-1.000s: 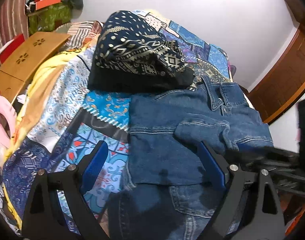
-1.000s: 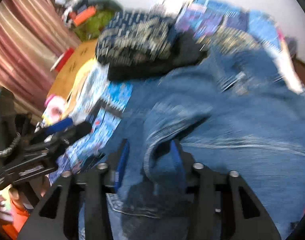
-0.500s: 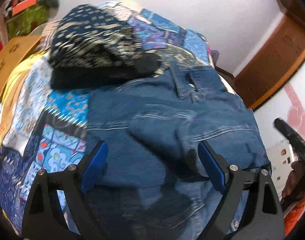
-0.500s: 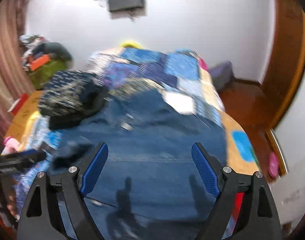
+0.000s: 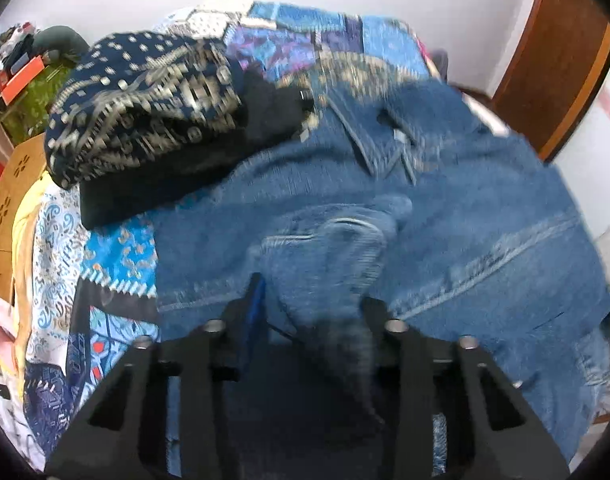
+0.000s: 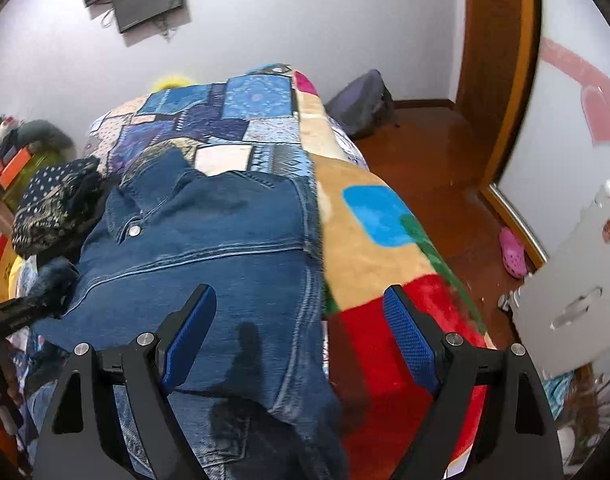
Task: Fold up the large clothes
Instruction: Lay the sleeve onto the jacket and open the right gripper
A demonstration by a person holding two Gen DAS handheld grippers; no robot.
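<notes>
The left tool [image 5: 311, 308] is closing its jaws on a raised fold of the denim jacket [image 5: 445, 216], with that fold between the blue pads, while the right tool [image 6: 299, 336] stands with jaws wide apart and nothing between them, above the jacket's right edge. The denim jacket lies spread on the patchwork bedspread [image 6: 233, 120], collar at 12 o'clock. A folded dark patterned garment [image 5: 145, 96] rests at 10 o'clock, touching the jacket's shoulder.

Left gripper [image 5: 311, 312] jaws, wide a moment back, are closing with the denim jacket [image 5: 445, 216] sleeve between them; right gripper [image 6: 299, 344] has let its fold go, jaws now wide.
</notes>
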